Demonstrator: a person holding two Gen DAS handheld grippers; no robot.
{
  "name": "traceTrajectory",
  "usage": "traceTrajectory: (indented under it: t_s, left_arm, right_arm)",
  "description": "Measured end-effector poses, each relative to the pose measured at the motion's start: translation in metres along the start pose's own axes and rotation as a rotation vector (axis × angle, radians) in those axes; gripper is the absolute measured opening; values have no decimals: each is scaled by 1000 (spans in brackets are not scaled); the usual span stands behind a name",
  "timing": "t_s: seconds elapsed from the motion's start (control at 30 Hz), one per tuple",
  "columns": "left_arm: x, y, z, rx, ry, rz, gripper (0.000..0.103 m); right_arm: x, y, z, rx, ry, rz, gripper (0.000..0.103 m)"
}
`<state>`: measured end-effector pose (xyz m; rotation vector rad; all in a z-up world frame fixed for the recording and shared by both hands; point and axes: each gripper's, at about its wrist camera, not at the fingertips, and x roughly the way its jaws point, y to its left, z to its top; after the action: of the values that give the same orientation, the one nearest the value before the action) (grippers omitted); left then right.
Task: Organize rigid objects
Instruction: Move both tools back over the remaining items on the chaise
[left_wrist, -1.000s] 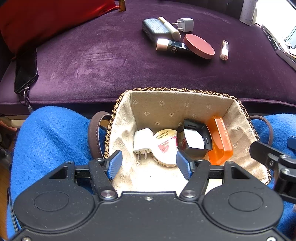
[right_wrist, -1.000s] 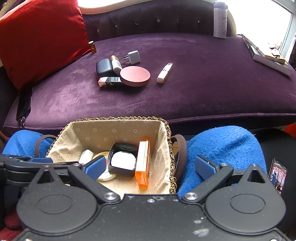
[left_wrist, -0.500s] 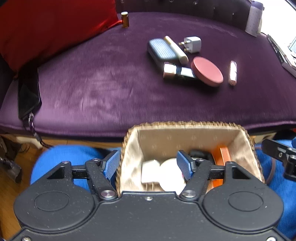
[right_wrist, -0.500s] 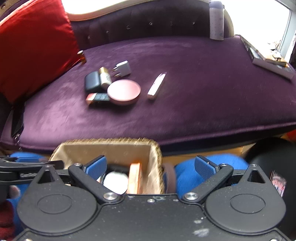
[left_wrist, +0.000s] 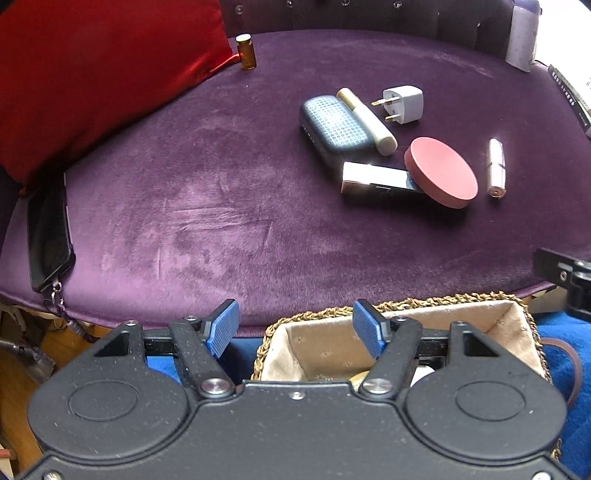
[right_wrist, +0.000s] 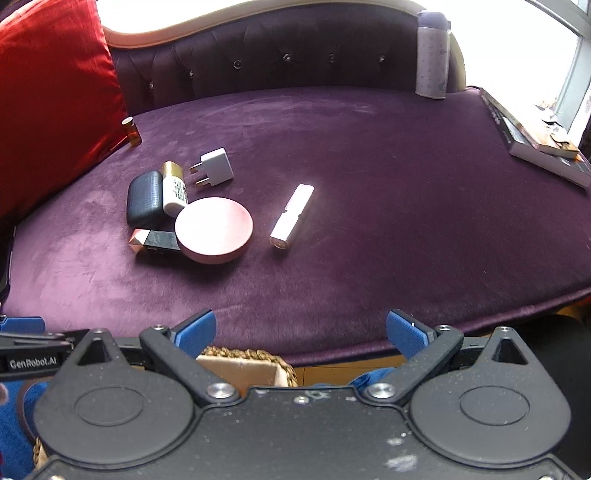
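A cloth-lined woven basket (left_wrist: 461, 325) rests on a person's blue-clad lap, just under my left gripper (left_wrist: 295, 328), which is open and holds nothing. On the purple sofa seat lie a dark case (left_wrist: 334, 127), a cream tube (left_wrist: 367, 120), a white plug adapter (left_wrist: 404, 103), a round pink compact (left_wrist: 439, 171), a black and rose-gold stick (left_wrist: 376, 179) and a pale lipstick (left_wrist: 496, 168). My right gripper (right_wrist: 301, 332) is open and empty, over the seat's front edge, near side of the compact (right_wrist: 214, 229) and lipstick (right_wrist: 291, 216). The basket corner (right_wrist: 243, 360) shows beneath it.
A red cushion (left_wrist: 92, 74) fills the left back. A small amber bottle (left_wrist: 246, 51) stands beside it. A black phone (left_wrist: 48, 236) lies at the seat's left edge. A pale flask (right_wrist: 432, 55) and books (right_wrist: 535, 144) sit at the right.
Both grippers have moved forward from above the basket toward the sofa seat. The basket has slid to the bottom of both views and the sofa items appear closer.
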<state>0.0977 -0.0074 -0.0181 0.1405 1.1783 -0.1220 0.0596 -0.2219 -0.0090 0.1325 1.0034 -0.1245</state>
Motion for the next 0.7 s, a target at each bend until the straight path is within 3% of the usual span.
traceTrajectory:
  t_s: [0.4,0.57,0.7]
  left_arm:
    - [27,12,13,-52,47,-12,68]
    - [34,14,19,-55,45,-27,68]
    - [39,10,28,-51,26,-64,68]
  right_arm:
    - [56,50,32,-116,6,40,100]
    - [83,50,47,-87,2,5,99]
    - [106,32,57,-18,6,-76,99]
